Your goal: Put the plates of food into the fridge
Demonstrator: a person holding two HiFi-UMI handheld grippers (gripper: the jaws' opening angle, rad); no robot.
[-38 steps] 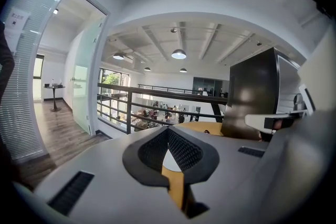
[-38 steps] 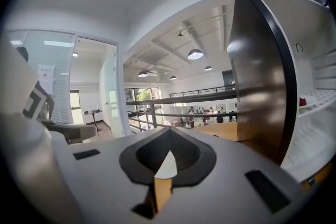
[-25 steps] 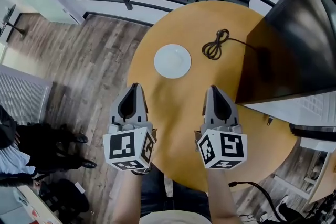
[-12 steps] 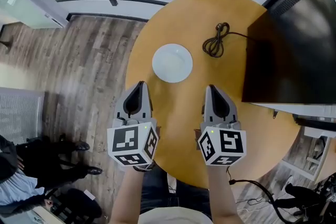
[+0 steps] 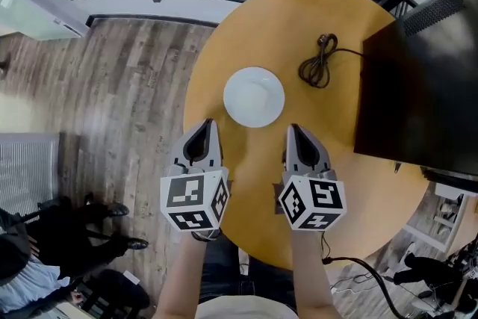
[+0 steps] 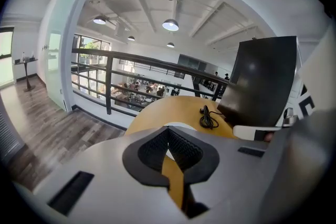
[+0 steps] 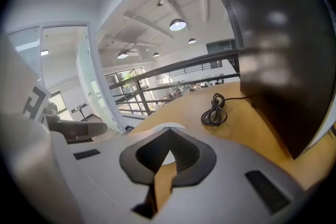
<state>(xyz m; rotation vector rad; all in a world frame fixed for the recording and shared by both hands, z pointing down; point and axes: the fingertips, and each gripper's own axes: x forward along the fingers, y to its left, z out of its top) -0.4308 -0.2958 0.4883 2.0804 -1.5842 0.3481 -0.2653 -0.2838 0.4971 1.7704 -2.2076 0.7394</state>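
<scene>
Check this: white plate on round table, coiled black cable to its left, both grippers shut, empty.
Wrong side: the head view shows the coiled black cable right of the white plate. Otherwise correct: plate on the round table, left gripper and right gripper shut, empty.

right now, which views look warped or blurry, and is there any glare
Head view: sharp, evenly lit, though the white plate is washed featureless. Left gripper view: heavy fisheye, black corners, the left gripper soft up close. Right gripper view: same warp, hazy sheen on the black fridge.
</scene>
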